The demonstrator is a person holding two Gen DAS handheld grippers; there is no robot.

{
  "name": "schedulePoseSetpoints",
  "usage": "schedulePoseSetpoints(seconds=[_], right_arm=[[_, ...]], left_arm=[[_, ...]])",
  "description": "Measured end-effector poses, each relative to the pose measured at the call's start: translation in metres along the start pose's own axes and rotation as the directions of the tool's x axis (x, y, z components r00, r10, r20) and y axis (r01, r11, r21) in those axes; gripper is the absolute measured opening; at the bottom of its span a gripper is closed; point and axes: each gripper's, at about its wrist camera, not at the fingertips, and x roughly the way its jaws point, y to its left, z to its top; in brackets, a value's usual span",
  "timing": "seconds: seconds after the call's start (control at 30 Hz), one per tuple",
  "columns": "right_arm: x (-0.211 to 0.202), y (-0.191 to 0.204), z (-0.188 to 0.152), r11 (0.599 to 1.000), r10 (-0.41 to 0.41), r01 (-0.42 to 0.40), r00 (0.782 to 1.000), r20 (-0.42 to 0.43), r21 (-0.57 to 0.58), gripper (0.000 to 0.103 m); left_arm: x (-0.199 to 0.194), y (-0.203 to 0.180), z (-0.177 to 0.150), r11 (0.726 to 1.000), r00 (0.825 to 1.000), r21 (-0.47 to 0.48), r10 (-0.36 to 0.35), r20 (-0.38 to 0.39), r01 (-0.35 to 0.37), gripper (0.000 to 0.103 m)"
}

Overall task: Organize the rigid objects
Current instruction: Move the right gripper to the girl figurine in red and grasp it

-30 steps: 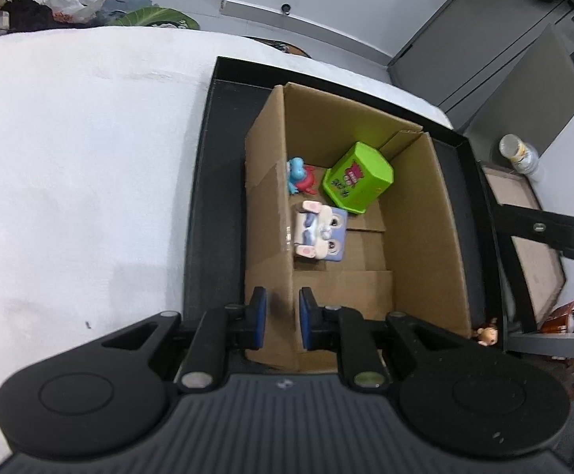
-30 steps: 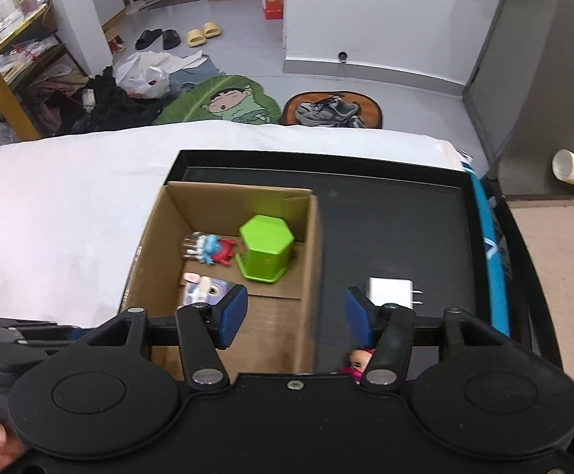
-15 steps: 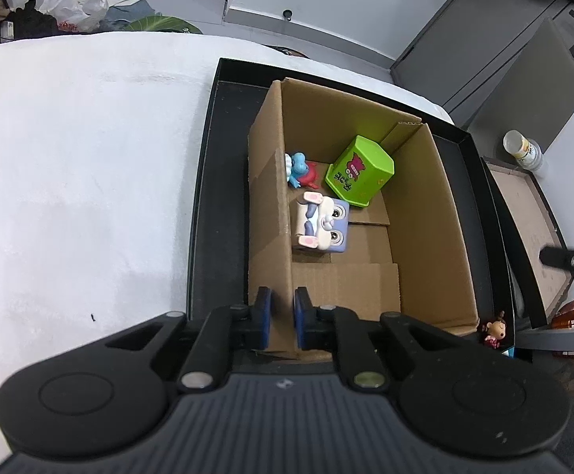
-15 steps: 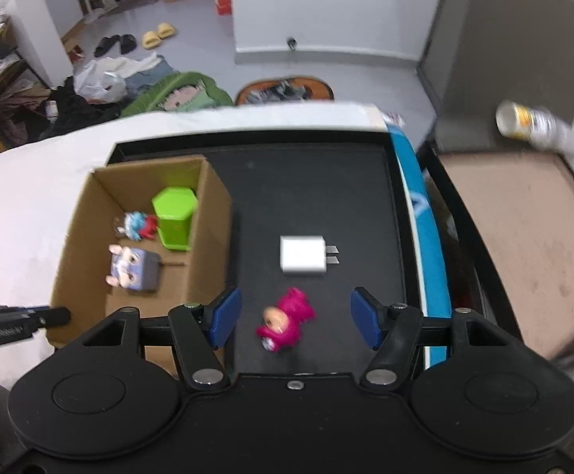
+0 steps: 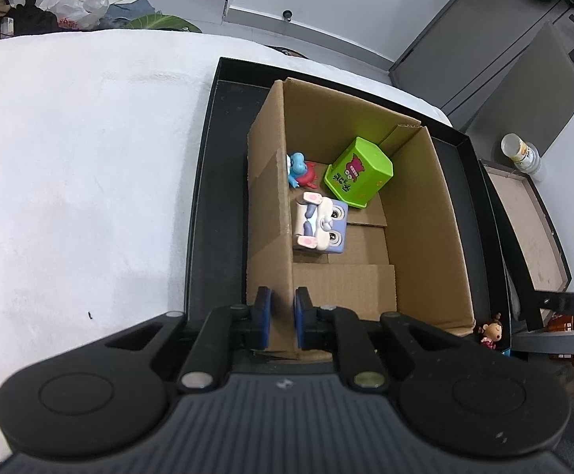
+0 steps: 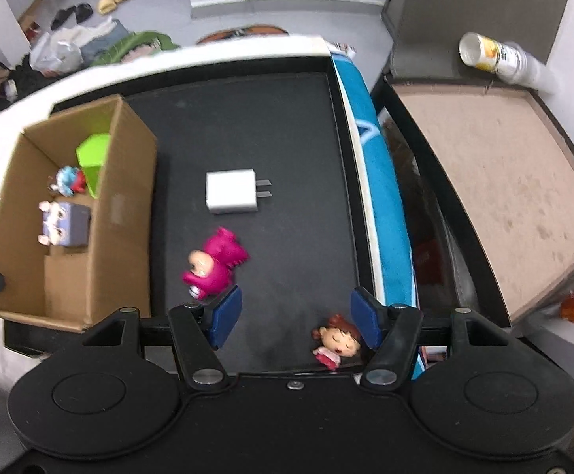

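A cardboard box [image 5: 425, 221] [image 6: 125, 205] stands in a black tray [image 5: 212, 181] [image 6: 287, 126]. In it lie a green hexagonal container [image 5: 360, 172], a blue and red figure [image 5: 299, 170] and a purple rabbit block [image 5: 320, 223]. My left gripper [image 5: 282, 322] is shut on the box's near left wall. My right gripper [image 6: 295, 316] is open above the tray floor. A pink figure [image 6: 214, 262] lies just ahead of its left finger. A small doll with a red-brown head [image 6: 336, 339] lies by its right finger. A white charger [image 6: 231, 191] lies further out.
White cloth [image 5: 69, 166] covers the surface left of the tray. A blue strip [image 6: 378, 181] runs along the tray's right side. A brown board [image 6: 496, 181] and a tipped cup [image 6: 484, 53] lie to the right. Clothes and slippers litter the floor beyond.
My right gripper has swung right from the box to above the open tray floor, bringing the pink figure and the doll into view. My left gripper has closed on the box wall.
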Motion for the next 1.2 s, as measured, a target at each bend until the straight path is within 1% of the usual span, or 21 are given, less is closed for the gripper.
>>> schedulePoseSetpoints(seconds=[0.1, 0.17, 0.27, 0.33, 0.4, 0.47, 0.6, 0.77, 0.93, 1.13, 1.2], right_arm=[[0.014, -0.009, -0.002, 0.998, -0.001, 0.004, 0.999, -0.042, 0.062, 0.057], [0.024, -0.011, -0.004, 0.997, -0.009, 0.014, 0.998, -0.064, 0.079, 0.056], [0.038, -0.012, -0.009, 0.995, -0.042, 0.05, 0.995, -0.094, 0.085, 0.056], [0.045, -0.016, -0.012, 0.993, -0.045, 0.057, 0.993, -0.112, 0.102, 0.053], [0.049, -0.019, -0.012, 0.991, -0.04, 0.055, 0.992, -0.118, 0.119, 0.045], [0.05, -0.02, -0.012, 0.99, -0.052, 0.066, 0.992, -0.118, 0.122, 0.044], [0.062, -0.021, -0.014, 0.989, -0.071, 0.089, 0.986, -0.153, 0.115, 0.044], [0.074, -0.019, -0.015, 0.99, -0.086, 0.104, 0.98, -0.177, 0.095, 0.045], [0.078, -0.015, -0.015, 0.989, -0.125, 0.136, 0.978, -0.168, 0.058, 0.047], [0.072, -0.006, -0.016, 0.996, -0.055, 0.064, 0.988, -0.147, 0.06, 0.045], [0.075, -0.007, -0.015, 0.996, -0.064, 0.073, 0.987, -0.15, 0.056, 0.044]], left_arm=[[0.0, 0.0, -0.001, 1.0, 1.0, 0.001, 0.0, 0.002, 0.0, 0.012], [0.0, 0.001, -0.001, 1.0, 1.0, 0.002, -0.003, 0.002, 0.003, 0.012], [-0.001, 0.003, 0.0, 1.0, 1.0, -0.002, -0.011, -0.001, 0.011, 0.011], [-0.001, 0.004, 0.0, 1.0, 1.0, -0.008, -0.015, 0.0, 0.015, 0.011], [0.0, 0.003, 0.0, 1.0, 1.0, -0.01, -0.016, 0.0, 0.016, 0.012], [0.0, 0.002, 0.0, 1.0, 1.0, -0.009, -0.015, -0.001, 0.015, 0.012], [-0.001, 0.003, 0.0, 1.0, 1.0, -0.008, -0.017, -0.003, 0.017, 0.012], [-0.001, 0.004, 0.0, 1.0, 1.0, -0.003, -0.02, -0.002, 0.02, 0.012], [-0.001, 0.003, -0.001, 1.0, 1.0, 0.0, -0.017, -0.001, 0.017, 0.012], [-0.001, 0.004, -0.001, 1.0, 1.0, 0.002, -0.018, -0.004, 0.018, 0.012], [0.0, 0.003, -0.001, 1.0, 1.0, 0.002, -0.016, -0.006, 0.016, 0.012]])
